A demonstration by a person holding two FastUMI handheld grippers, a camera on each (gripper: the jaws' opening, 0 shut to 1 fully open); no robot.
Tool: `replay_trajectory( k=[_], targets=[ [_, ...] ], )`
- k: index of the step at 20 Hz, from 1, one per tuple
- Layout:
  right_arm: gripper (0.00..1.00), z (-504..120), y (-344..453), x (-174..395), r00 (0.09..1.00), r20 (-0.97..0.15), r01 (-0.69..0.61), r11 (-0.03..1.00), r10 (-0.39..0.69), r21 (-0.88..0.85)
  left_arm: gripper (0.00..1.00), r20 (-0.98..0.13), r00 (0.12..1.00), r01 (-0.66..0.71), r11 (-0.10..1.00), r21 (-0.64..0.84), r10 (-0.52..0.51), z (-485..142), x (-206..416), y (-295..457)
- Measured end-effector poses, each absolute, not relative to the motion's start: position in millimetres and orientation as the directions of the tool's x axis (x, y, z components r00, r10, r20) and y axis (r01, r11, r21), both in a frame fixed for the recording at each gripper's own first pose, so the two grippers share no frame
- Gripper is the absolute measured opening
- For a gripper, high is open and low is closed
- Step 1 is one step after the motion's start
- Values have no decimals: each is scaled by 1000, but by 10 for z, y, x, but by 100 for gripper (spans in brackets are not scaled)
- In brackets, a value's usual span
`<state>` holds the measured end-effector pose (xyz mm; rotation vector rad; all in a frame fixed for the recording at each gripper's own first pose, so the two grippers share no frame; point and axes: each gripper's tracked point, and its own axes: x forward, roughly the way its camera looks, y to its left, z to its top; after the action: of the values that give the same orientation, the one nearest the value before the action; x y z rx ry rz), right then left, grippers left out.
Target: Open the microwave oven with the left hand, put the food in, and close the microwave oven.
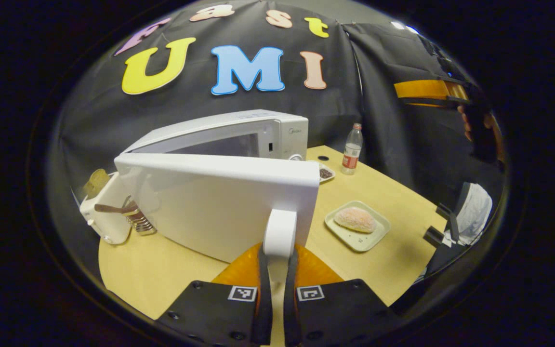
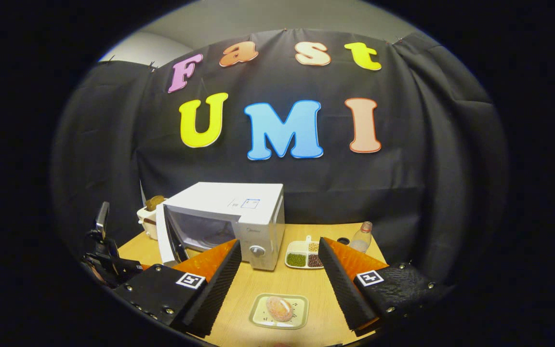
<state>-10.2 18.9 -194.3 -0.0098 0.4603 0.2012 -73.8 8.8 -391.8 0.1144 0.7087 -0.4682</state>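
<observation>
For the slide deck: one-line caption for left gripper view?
Left tool shut on microwave door handle, door swung open; bun on plate waits.

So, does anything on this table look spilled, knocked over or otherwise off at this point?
Nothing stands out. The microwave door is swung open with the left gripper shut on its handle, as the task needs. The bun sits on its plate, and the bottle stands upright.

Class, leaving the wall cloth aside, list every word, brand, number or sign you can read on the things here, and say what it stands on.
No text here can be read.
Brand mark on the microwave front: too small to read.
Sticker on the microwave top: too small to read.
Label on the bottle: blurred.
Square tags: coded pattern, no words.
</observation>
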Motion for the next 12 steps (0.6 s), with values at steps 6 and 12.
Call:
replay_trajectory(
  k=[6,12],
  targets=[
    [99,-2645,245,-198,802,-566,-206,978,189,35,19,-692,622,462,885,-53,-366,-3847,-1217,779],
    [98,-3532,187,-376,685,-705,-246,969,184,14,20,-743,572,478,877,-42,-347,-3834,-1524,1505]
  ],
)
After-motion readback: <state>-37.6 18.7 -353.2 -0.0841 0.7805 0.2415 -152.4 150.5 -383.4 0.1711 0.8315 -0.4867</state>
